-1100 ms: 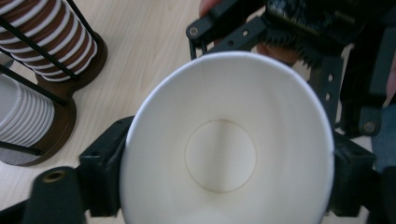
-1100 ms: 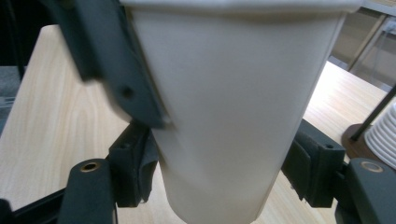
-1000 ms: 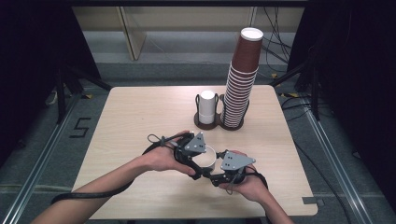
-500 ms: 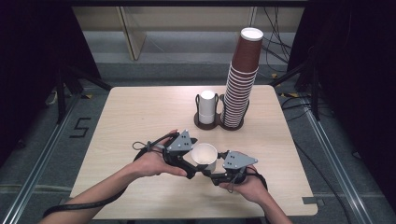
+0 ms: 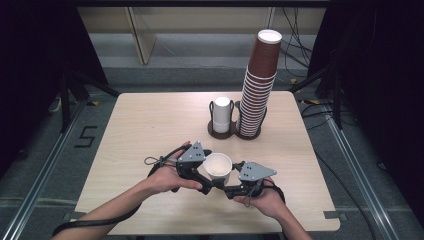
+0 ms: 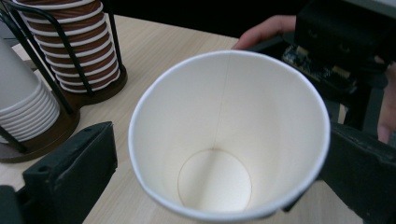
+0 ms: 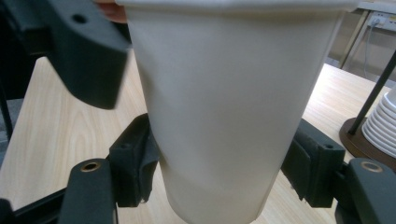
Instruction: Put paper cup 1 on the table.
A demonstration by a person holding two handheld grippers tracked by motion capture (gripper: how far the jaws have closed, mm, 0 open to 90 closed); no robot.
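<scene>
cup [image 5: 218,169] between both hand-held grippers, cup rack [image 5: 235,131] behind on table [image 5: 135,125]

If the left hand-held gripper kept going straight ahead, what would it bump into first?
Probably the white paper cup, standing between its open jaws. Beyond that sits the right hand-held gripper, though depth is hard to judge.

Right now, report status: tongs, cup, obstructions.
Left tongs just opened, straddling white cup. Right tongs clamped on its wall. Cup upright, empty. Nothing in the way.

White paper cup [image 5: 218,169]: upright, mouth open, empty, inside clean with a visible side seam. Located at the near centre of the worktop [image 5: 150,130], well apart from the far cup stacks.
</scene>
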